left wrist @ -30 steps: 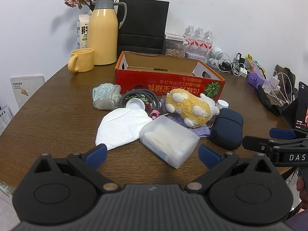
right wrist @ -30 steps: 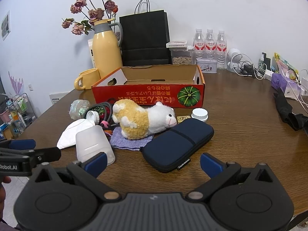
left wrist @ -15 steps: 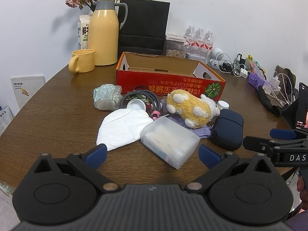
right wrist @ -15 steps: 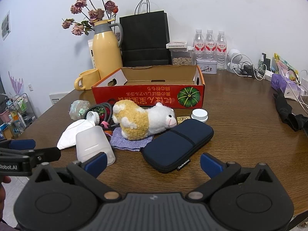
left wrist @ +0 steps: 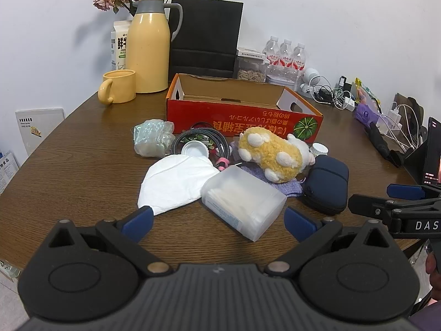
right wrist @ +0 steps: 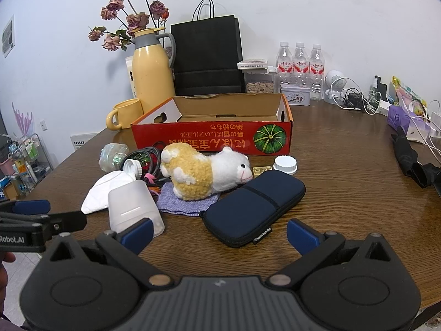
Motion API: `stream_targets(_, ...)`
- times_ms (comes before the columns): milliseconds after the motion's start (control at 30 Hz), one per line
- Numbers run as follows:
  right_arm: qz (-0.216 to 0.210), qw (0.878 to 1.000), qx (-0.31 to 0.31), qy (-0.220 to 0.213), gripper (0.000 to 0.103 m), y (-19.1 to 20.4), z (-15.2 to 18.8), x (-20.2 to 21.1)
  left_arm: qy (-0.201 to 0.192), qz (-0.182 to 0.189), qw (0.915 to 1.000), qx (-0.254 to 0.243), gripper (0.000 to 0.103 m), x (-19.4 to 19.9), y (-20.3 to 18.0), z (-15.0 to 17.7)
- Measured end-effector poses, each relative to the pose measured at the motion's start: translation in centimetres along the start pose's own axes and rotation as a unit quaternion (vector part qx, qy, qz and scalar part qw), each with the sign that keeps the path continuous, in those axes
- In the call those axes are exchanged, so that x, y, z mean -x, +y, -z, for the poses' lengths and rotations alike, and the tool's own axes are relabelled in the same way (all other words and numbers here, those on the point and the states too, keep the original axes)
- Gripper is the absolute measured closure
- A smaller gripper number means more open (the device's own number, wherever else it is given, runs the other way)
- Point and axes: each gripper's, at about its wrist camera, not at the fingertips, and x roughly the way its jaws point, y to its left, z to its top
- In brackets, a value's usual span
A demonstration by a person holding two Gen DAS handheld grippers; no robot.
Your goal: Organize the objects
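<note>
At the near edge of the tabletop point(left wrist: 69, 165) both grippers hover with nothing between their fingers: the left gripper point(left wrist: 217, 222) spread wide before the translucent plastic box point(left wrist: 244, 201), the right gripper point(right wrist: 219, 234) just as wide before the navy zip case point(right wrist: 255, 207). Towards the middle of the tabletop sits the clutter: a white mask point(left wrist: 176, 186) touching the plastic box, a yellow-and-white plush sheep point(right wrist: 205, 172) lying on a purple cloth point(right wrist: 183, 204), a coiled cable point(left wrist: 202, 138), a crumpled clear bag point(left wrist: 153, 140) and a white cap point(right wrist: 285, 164). Just behind them, the red cardboard box point(right wrist: 212, 139) stands open. At the far edge stand a yellow jug point(left wrist: 148, 47), a yellow mug point(left wrist: 118, 87) and a black paper bag point(right wrist: 208, 55)
</note>
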Motion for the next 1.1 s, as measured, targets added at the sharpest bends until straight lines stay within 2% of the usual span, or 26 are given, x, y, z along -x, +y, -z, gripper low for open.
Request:
stream_targets(767,0.008,1.0,0.011,0.007,0.0,-0.5,0.0,-0.6,0.013,0.01,0.9999,-0.004,0.0,-1.5,0.2,-0.1)
stream_targets(933,0.016,1.0,0.019,0.011,0.0,-1.0,-0.3,-1.4,0.016,0.043,0.9984,-0.034,0.0,-2.9,-0.6,-0.4)
stream_targets(1100,0.024,0.999,0.03,0.016,0.0,-2.0,-1.0,-2.4,0.015,0.051,0.9945,-0.09,0.0,-4.8,-1.8,-1.0)
